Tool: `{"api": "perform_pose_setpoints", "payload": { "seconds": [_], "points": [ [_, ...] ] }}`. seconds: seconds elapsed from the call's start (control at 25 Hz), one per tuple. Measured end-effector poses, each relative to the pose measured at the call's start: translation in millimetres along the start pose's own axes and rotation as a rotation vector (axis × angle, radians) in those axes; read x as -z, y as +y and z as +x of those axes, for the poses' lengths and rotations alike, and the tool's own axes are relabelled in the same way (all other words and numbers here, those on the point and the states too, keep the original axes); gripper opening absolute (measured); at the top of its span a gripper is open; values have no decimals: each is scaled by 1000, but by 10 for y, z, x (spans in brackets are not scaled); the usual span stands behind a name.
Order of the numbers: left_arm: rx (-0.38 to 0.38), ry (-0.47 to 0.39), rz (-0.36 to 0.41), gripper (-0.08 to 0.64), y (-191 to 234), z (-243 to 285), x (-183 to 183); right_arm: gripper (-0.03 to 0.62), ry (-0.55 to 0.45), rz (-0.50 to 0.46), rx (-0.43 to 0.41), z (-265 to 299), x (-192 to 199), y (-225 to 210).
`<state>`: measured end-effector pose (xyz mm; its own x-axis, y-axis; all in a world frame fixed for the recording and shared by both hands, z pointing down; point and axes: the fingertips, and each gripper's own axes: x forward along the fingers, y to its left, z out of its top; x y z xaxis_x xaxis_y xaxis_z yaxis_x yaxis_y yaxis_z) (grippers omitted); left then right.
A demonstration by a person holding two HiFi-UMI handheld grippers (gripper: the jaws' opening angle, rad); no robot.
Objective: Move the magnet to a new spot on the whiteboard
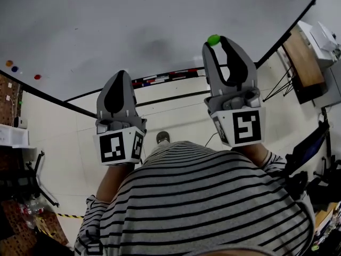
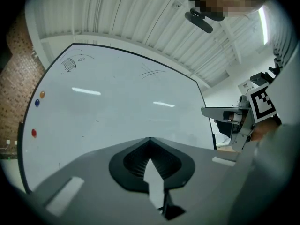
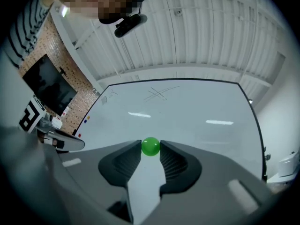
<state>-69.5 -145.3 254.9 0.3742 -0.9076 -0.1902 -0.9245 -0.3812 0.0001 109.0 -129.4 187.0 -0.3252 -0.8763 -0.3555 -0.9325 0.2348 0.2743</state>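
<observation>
A round green magnet (image 1: pixel 213 39) (image 3: pixel 150 146) sits between the tips of my right gripper (image 1: pixel 214 41) (image 3: pixel 150 148), and both pads touch its sides. The magnet is at the surface of the whiteboard (image 1: pixel 133 25) (image 3: pixel 197 111), low on its right part; I cannot tell whether it touches the board. My left gripper (image 1: pixel 118 78) (image 2: pixel 150 140) is held lower and to the left, its jaws meeting at the tip with nothing in them. It points at the whiteboard (image 2: pixel 117 111).
An orange magnet (image 1: pixel 8 63), a blue magnet (image 1: pixel 14 68) and a red magnet (image 1: pixel 37 77) stick near the board's left edge. A tray with markers (image 1: pixel 165 77) runs under the board. A wooden table (image 1: pixel 303 57) stands at the right.
</observation>
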Motion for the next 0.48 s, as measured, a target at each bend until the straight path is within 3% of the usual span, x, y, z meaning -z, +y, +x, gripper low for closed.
{"api": "perform_pose_setpoints", "payload": {
  "seconds": [0.48],
  "points": [
    [18, 21, 20, 15, -821, -669, -3, 112, 47, 88, -62, -896, -75, 91]
  ]
}}
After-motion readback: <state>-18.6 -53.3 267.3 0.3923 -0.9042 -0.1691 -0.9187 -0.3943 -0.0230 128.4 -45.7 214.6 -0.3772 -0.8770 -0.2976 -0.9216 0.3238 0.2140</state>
